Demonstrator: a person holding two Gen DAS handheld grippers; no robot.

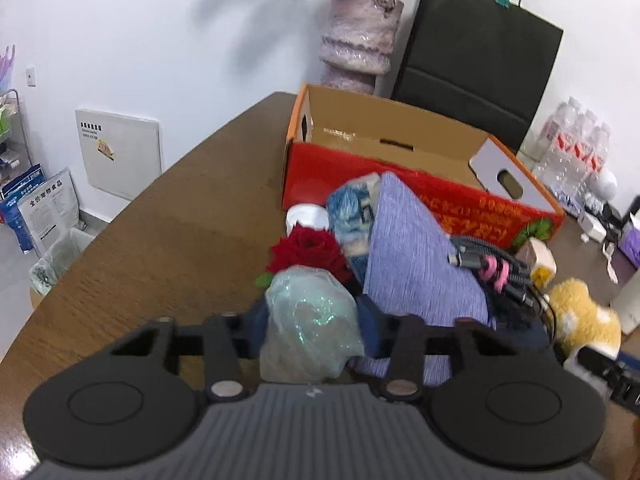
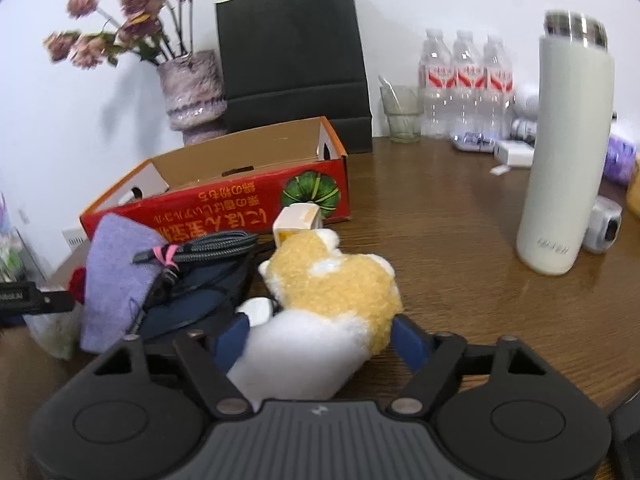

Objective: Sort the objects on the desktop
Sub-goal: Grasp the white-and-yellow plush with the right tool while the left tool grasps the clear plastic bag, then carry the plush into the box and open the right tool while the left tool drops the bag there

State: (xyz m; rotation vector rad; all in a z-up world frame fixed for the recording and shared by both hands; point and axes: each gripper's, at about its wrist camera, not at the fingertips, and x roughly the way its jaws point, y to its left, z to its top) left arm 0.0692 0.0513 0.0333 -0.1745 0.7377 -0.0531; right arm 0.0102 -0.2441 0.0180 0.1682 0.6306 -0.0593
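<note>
Plush toy [image 2: 328, 300] on surface [image 2: 460, 240], between fingers of my right tool [image 2: 320, 338], pads touching both sides. Crinkly plastic bag [image 1: 308, 320] clamped in my left tool [image 1: 310, 320], beside red rose [image 1: 308, 250] and purple cloth [image 1: 416, 264]. Red cardboard box [image 1: 384, 148] open behind heap. Only right view shows white thermos [image 2: 564, 152], upright, well apart.
</note>
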